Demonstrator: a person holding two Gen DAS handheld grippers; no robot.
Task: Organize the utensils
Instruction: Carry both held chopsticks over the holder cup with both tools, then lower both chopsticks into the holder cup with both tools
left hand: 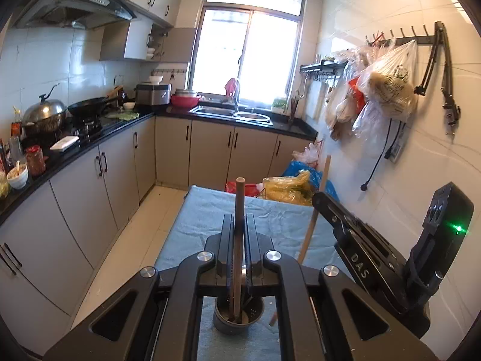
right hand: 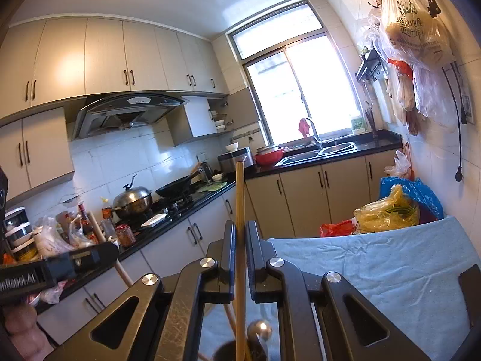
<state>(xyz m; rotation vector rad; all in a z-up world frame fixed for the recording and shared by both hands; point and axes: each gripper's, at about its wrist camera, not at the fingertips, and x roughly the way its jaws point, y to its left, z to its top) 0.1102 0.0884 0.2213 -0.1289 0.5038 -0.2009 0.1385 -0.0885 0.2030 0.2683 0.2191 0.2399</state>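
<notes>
Left gripper (left hand: 239,225): jaws nearly closed, clamping a dark wooden stick (left hand: 239,198) upright, its lower end in the metal cup (left hand: 239,320) on the blue cloth (left hand: 198,210). Right gripper (right hand: 239,234): jaws likewise narrow, gripping a pale wooden stick (right hand: 240,198) upright.

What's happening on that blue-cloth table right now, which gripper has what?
Each hand-held gripper is clamped on a wooden stick. The left gripper holds a darker brown wooden stick whose lower end sits in the small dark round holder cup on the blue cloth-covered table. The right gripper grips a lighter wooden stick just above the same cup.
</notes>
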